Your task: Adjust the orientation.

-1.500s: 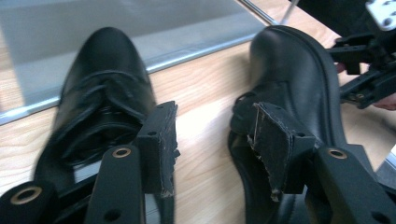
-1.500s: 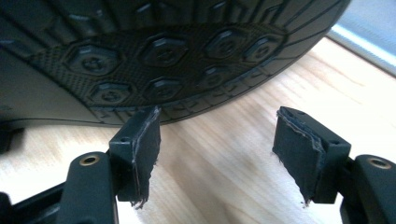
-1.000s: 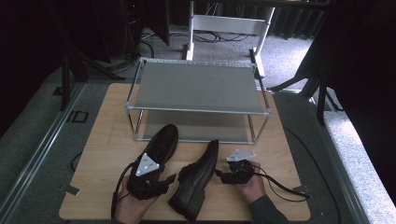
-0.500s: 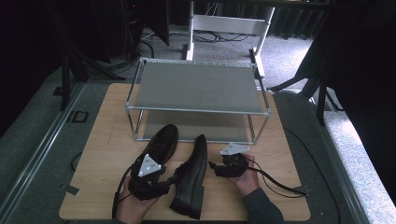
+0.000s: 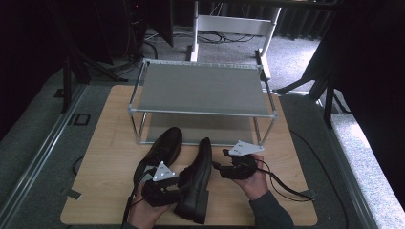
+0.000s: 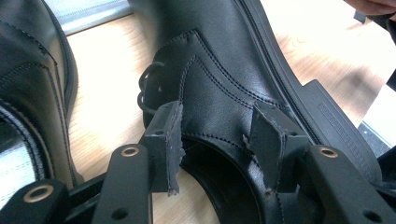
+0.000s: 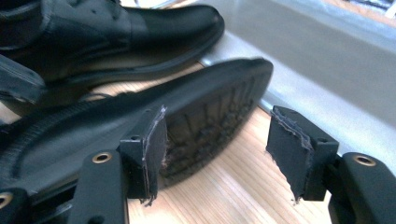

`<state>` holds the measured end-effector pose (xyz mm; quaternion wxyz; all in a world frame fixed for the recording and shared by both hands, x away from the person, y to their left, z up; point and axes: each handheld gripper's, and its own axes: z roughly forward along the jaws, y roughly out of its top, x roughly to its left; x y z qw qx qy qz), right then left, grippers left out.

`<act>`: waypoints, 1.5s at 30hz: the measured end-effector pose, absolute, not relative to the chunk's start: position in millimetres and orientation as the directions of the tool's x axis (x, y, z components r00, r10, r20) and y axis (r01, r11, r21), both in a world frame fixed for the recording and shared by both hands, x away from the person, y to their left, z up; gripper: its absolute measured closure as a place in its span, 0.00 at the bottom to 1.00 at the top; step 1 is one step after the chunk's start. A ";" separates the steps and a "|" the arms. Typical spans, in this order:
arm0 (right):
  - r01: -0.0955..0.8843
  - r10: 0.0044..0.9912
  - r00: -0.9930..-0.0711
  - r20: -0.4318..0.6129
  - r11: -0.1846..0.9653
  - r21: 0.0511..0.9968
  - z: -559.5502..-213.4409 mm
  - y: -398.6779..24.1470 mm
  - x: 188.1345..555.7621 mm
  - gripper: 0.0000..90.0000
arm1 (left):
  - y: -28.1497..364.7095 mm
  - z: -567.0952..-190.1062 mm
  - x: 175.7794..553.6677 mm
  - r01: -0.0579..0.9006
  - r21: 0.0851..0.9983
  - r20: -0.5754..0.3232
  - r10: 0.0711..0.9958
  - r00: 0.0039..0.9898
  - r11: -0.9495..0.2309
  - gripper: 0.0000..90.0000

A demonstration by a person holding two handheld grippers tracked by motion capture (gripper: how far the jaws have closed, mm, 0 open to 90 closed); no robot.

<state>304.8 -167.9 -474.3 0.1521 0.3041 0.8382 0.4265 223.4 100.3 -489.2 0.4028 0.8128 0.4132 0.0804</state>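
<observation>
Two black leather shoes lie on the wooden table (image 5: 107,143) in front of a metal rack (image 5: 200,88). One shoe (image 5: 165,148) rests flat, toe toward the rack. The second shoe (image 5: 200,167) is tipped on its side, sole facing right. My left gripper (image 5: 184,185) is shut on this shoe; in the left gripper view its upper (image 6: 219,70) sits between the pads (image 6: 166,144), near the collar. My right gripper (image 5: 217,167) is open just right of the shoe. In the right gripper view the treaded sole (image 7: 201,116) lies ahead of the gripper (image 7: 217,154), apart from its pads.
The rack has a grey top shelf and a lower shelf (image 7: 303,70) just behind the shoes' toes. The flat shoe (image 7: 140,32) lies beyond the tipped one. Cables trail from both grippers over the table's front edge. Dark stands and a white frame (image 5: 229,24) are behind the table.
The tipped shoe has swung its toe toward the rack and shifted left, close beside the flat shoe. My right gripper has followed it left and forward.
</observation>
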 end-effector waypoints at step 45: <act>0.436 0.680 -0.728 0.087 0.362 0.824 -484.6 -209.3 295.0 0.47 | 68.9 -503.4 244.2 0.615 0.690 -0.138 0.766 0.628 -0.381 0.62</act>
